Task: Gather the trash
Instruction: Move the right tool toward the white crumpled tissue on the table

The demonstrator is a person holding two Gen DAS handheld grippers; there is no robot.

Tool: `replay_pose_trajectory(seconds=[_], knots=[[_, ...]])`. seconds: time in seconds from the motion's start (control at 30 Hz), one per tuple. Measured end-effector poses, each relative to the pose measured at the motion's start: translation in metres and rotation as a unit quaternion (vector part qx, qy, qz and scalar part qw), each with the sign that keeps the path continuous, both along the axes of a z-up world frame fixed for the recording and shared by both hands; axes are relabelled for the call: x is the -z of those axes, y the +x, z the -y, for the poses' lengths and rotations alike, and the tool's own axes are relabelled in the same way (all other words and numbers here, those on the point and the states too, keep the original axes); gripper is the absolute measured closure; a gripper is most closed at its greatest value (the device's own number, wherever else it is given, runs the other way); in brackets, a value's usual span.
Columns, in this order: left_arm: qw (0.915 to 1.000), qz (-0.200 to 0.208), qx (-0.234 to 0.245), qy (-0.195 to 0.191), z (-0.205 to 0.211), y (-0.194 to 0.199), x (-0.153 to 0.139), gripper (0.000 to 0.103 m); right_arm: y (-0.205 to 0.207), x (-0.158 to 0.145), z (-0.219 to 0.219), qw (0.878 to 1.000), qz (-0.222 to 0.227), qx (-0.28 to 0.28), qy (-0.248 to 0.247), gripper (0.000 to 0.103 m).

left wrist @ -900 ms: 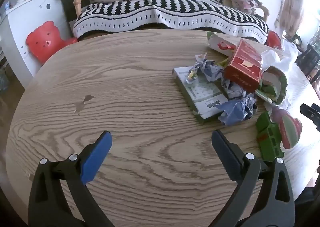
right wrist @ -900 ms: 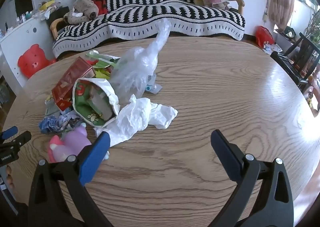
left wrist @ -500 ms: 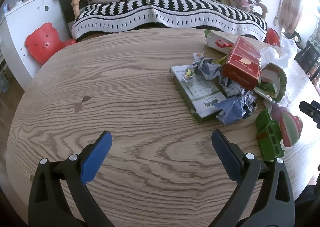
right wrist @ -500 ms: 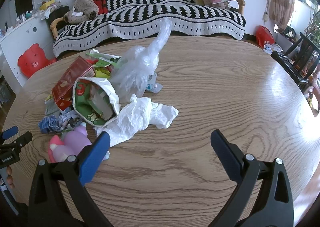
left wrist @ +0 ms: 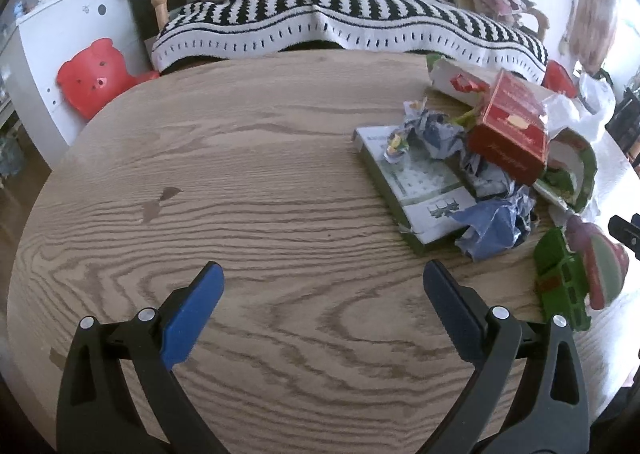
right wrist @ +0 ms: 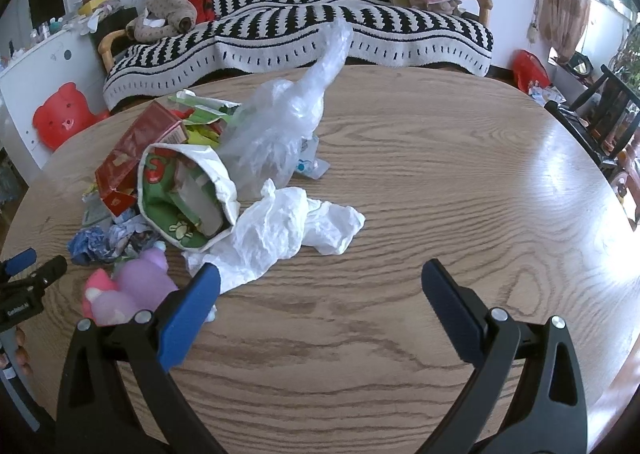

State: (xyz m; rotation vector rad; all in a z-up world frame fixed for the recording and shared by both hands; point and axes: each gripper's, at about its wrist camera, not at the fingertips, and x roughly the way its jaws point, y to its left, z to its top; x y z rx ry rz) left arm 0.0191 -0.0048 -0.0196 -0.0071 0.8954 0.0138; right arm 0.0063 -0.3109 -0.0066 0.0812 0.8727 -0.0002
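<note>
A: Where's our trash? We see it heaped on the round wooden table: the red carton on top, crumpled blue paper at the near edge, a flat green-and-white box under them.

B: From our right side the same heap sits left of centre. The white plastic bag sprawls nearest us, the clear plastic bag rises behind it, and the paper pouch lies open between bag and carton.

A: What has changed in the last second?

B: Very little. In the left view the heap has slid slightly down and leftward, so we've drifted a touch toward it. The right view is nearly identical. We judge that collecting hasn't begun; we're only lining up.

A: And our claws?

B: Our left gripper is spread wide, empty, over bare wood, well apart from the heap. Our right gripper is equally wide and holds nothing; its left finger overlaps the white bag's near edge in the picture, but we can't tell whether it touches.
</note>
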Motion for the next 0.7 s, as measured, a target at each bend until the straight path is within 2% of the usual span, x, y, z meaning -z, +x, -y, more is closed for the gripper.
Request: replay_pose_trajectory(seconds=[0.2,0.43,0.7], knots=[[0.9995,-0.028,0.013,0.011,0.019,0.011,0.006,0.006,0.003,-0.001,0.001,1.0,0.003,-0.009,0.002,0.006],[0.9995,-0.019,0.018,0.018,0.022,0.014,0.008,0.006,0.008,0.001,0.007,1.0,-0.002,-0.006,0.01,0.006],[0.9998,-0.019,0.009,0.005,0.024,0.021,0.005,0.006,0.006,0.0,0.006,1.0,-0.001,-0.011,0.019,0.006]])
